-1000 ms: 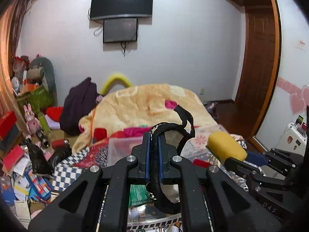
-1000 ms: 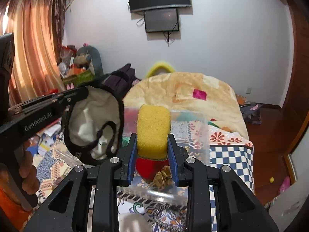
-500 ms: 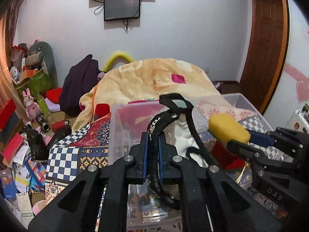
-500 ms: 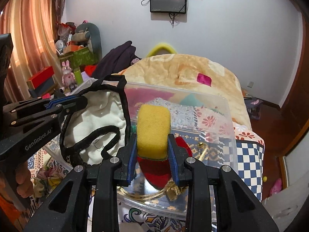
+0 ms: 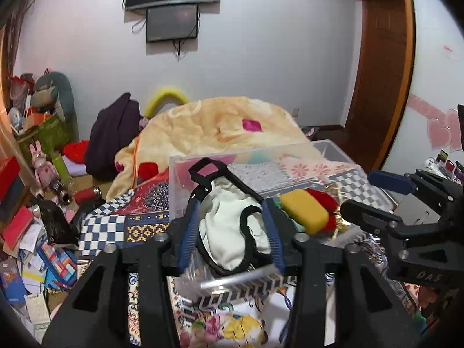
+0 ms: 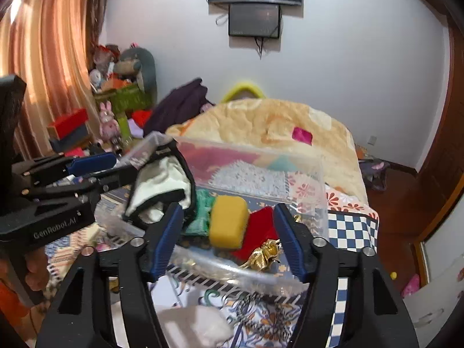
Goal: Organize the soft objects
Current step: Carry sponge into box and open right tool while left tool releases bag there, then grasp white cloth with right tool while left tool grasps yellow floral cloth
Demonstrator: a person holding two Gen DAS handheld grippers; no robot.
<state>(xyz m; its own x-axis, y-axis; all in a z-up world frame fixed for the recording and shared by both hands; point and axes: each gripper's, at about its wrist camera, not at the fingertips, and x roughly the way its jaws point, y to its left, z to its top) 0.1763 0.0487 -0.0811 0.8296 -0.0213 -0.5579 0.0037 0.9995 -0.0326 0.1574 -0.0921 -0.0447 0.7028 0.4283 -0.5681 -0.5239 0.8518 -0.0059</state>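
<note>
A clear plastic bin [image 5: 185, 168] [image 6: 313, 185] stands on the patterned bed cover. Inside lie a white cloth with black trim [image 5: 229, 226] [image 6: 162, 179], a yellow sponge [image 5: 304, 211] [image 6: 227, 221], a red soft item [image 6: 256, 233] [image 5: 323, 200], a green cloth [image 6: 200, 214] and a gold ornament [image 6: 264, 255]. My left gripper [image 5: 230, 237] is open, its jaws on either side of the white cloth. My right gripper [image 6: 227, 237] is open, its jaws apart around the sponge, which rests free in the bin.
An orange blanket heap [image 5: 220, 127] lies behind the bin. A dark garment [image 5: 113, 136] and cluttered boxes, toys and papers [image 5: 37, 203] fill the left. A wooden door [image 5: 380, 69] is at right. A white soft lump [image 6: 197, 324] lies in front of the bin.
Both grippers have opened over the bin. The white cloth and the yellow sponge have dropped from the jaws into the bin.
</note>
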